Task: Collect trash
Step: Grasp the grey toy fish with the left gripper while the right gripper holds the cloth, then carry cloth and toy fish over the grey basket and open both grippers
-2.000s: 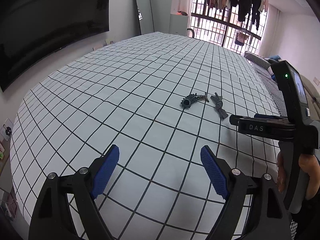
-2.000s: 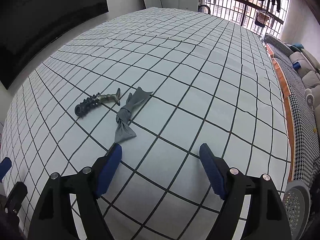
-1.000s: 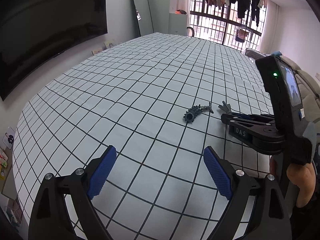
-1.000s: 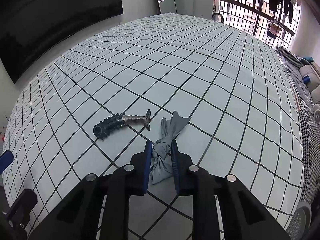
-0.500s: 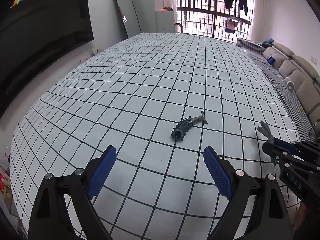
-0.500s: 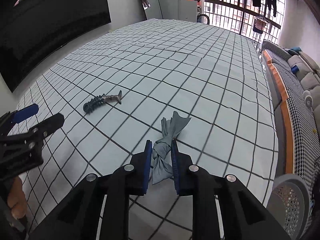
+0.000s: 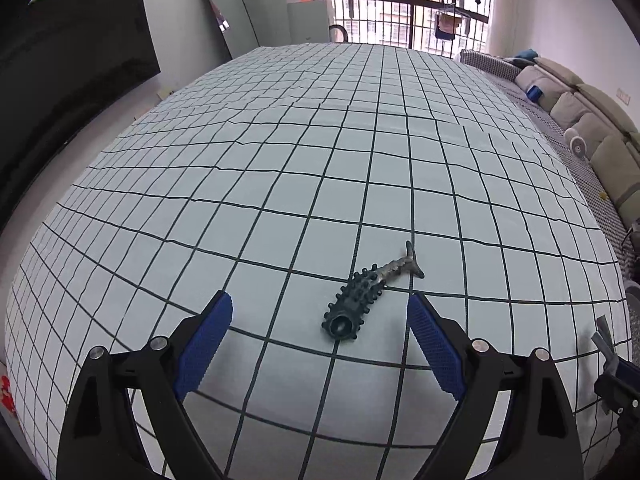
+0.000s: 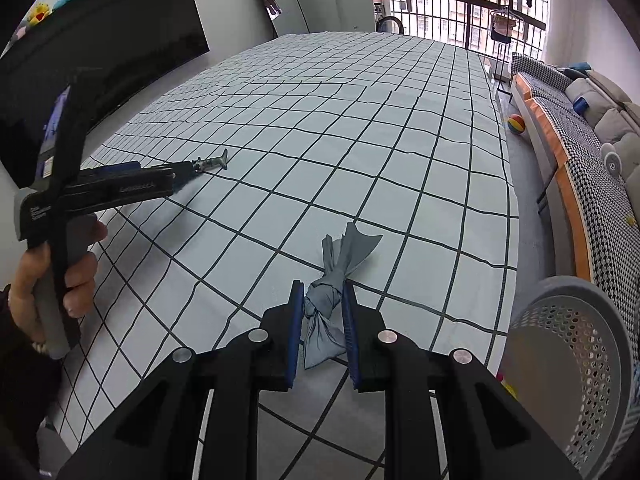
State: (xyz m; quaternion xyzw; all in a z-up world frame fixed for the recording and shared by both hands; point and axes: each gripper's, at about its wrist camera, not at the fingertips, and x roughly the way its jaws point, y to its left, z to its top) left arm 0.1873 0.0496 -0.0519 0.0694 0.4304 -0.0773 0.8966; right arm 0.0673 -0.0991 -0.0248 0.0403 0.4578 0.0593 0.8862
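Observation:
A dark, knobbly fish-shaped rubber piece point(image 7: 368, 294) lies on the checked sheet point(image 7: 280, 160). My left gripper point(image 7: 320, 336) is open just in front of it, fingers on either side and short of it. In the right wrist view the fish's tail point(image 8: 214, 163) shows past the left gripper point(image 8: 176, 178). My right gripper point(image 8: 322, 312) is shut on a knotted grey cloth scrap point(image 8: 332, 284) and holds it above the sheet near its right edge. The cloth's tip point(image 7: 602, 336) shows at the lower right of the left wrist view.
A grey perforated basket point(image 8: 576, 360) stands on the floor at the lower right, beside the sheet's edge. A sofa point(image 8: 600, 120) runs along the right. A dark TV screen point(image 8: 100, 40) is on the left wall. A striped ball point(image 8: 516, 123) lies on the floor.
My right gripper closed on the cloth scrap, lifted it and carried it right toward the basket. My left gripper moved in toward the fish-shaped piece and stayed open.

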